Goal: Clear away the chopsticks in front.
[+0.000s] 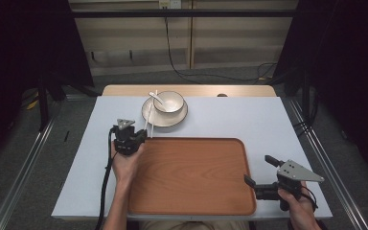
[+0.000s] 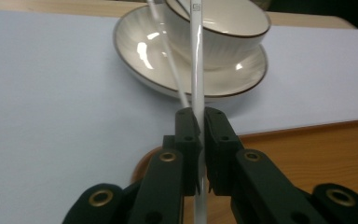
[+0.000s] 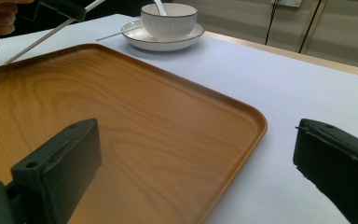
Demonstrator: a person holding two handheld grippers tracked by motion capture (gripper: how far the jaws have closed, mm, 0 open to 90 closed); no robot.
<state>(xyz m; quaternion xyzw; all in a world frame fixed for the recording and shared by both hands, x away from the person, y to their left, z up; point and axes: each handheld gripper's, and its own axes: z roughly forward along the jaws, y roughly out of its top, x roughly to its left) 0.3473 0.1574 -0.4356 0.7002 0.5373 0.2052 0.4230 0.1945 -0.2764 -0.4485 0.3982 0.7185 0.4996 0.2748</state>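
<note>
The left gripper (image 2: 198, 122) pinches a white chopstick (image 2: 196, 56) just short of the plate (image 2: 135, 51) (a second chopstick leans there); the right gripper (image 3: 196, 154) gapes at the tray (image 3: 121, 107) edge.

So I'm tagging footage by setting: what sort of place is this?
Probably a recording lab, not a dining room: dark curtains beside the table, metal floor rails, loose cables.

Bowl (image 1: 168, 101) on plate (image 1: 164, 116) behind tray (image 1: 191, 175); spoon (image 1: 156, 98) in bowl.
</note>
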